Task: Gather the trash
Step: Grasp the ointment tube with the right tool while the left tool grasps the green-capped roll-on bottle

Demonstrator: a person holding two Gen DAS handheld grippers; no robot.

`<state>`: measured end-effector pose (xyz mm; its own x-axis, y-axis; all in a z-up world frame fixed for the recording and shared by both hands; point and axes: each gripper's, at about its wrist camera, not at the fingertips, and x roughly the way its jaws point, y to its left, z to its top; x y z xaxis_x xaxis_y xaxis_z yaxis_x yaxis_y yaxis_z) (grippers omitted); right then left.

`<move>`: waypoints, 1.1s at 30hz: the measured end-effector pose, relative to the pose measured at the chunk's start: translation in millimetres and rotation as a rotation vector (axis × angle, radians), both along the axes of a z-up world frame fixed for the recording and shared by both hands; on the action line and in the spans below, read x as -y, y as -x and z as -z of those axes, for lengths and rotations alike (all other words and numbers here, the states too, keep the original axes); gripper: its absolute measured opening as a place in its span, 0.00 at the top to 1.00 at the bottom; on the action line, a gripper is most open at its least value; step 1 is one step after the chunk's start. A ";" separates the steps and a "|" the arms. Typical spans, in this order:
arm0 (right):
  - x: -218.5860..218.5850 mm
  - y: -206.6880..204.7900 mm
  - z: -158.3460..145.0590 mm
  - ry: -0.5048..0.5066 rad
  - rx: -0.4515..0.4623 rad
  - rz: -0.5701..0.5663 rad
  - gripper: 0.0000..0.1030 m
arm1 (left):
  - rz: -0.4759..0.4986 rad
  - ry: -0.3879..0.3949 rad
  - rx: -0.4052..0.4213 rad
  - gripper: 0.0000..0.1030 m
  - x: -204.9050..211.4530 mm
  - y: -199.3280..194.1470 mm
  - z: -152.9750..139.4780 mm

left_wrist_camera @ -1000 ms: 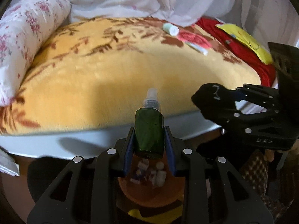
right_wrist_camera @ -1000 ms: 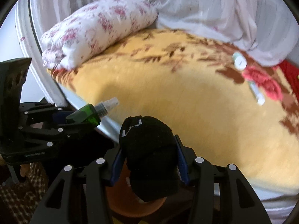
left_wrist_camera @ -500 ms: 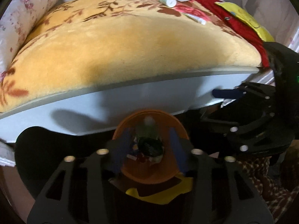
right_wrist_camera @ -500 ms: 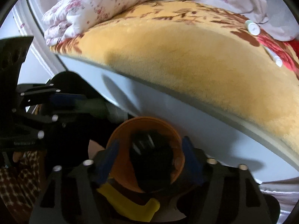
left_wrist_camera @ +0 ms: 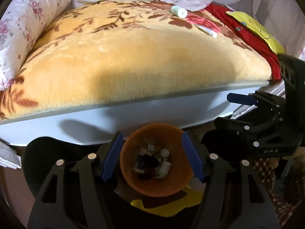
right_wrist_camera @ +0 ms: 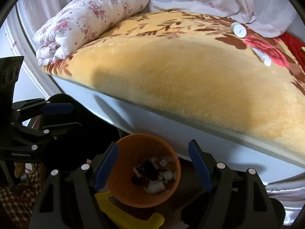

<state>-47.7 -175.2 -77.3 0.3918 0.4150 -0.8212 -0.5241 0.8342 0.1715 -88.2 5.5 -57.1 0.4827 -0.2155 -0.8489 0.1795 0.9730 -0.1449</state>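
An orange bin (left_wrist_camera: 133, 173) stands on the floor by the bed, with several small bottles and dark scraps in it; it also shows in the right wrist view (right_wrist_camera: 129, 190). My left gripper (left_wrist_camera: 153, 153) is open and empty above the bin. My right gripper (right_wrist_camera: 152, 165) is open and empty above it too, and shows at the right of the left wrist view (left_wrist_camera: 247, 112). A white-capped bottle (left_wrist_camera: 178, 11) (right_wrist_camera: 238, 29) and a thin white tube (left_wrist_camera: 207, 31) (right_wrist_camera: 262, 56) lie on the far side of the yellow blanket (left_wrist_camera: 133, 57).
A floral pillow (right_wrist_camera: 91, 22) lies at the bed's left end. A red cloth (left_wrist_camera: 247, 38) and a yellow sheet (left_wrist_camera: 255, 30) lie at the right end. White curtains hang behind. A yellow object (right_wrist_camera: 129, 215) lies on the floor under the bin.
My left gripper let go of the green spray bottle and my right let go of the black sock; both dropped into the bin. Both grippers opened and tilted down over it.
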 end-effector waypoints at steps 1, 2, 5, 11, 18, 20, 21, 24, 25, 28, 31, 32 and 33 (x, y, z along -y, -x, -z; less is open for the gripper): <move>1.1 -1.6 -1.5 0.001 0.009 0.005 0.28 | -0.002 0.003 0.005 0.36 0.5 -1.2 -1.1; 2.1 -3.4 -3.0 0.004 0.017 0.009 0.28 | -0.008 0.007 0.012 0.35 1.3 -2.8 -2.9; 13.0 -15.0 -13.1 -0.002 0.060 0.046 0.28 | -0.016 0.011 0.041 0.35 3.7 -5.5 -8.3; 51.5 -63.5 -43.6 0.011 0.184 0.172 0.28 | -0.028 0.019 0.096 0.35 10.9 -10.1 -18.7; 91.2 -179.4 -60.0 0.112 0.235 0.354 0.28 | -0.018 0.015 0.090 0.35 15.2 -14.8 -16.9; 94.7 -222.3 -51.0 0.183 0.200 0.391 0.28 | -0.025 0.018 0.087 0.35 13.4 -15.0 -16.0; 95.3 -234.3 -46.4 0.207 0.187 0.403 0.28 | -0.029 0.019 0.085 0.35 12.0 -15.7 -15.6; 96.1 -276.4 -29.9 0.211 0.096 0.430 0.33 | -0.048 0.019 0.083 0.35 6.0 -17.5 -14.9; 97.0 -284.3 -25.9 0.202 0.067 0.439 0.34 | -0.054 0.020 0.083 0.35 4.2 -18.1 -14.4; 98.3 -303.9 -13.4 0.196 -0.008 0.465 0.34 | -0.068 0.026 0.074 0.35 -1.5 -20.2 -12.1; 98.7 -307.4 -2.4 0.192 -0.059 0.470 0.41 | -0.072 0.032 0.067 0.35 -3.2 -22.1 -10.1; 98.4 -307.2 0.3 0.199 -0.065 0.467 0.48 | -0.071 0.034 0.066 0.35 -3.2 -22.8 -9.8; 97.5 -305.4 3.5 0.217 -0.067 0.454 0.65 | -0.069 0.036 0.065 0.35 -2.5 -23.5 -9.6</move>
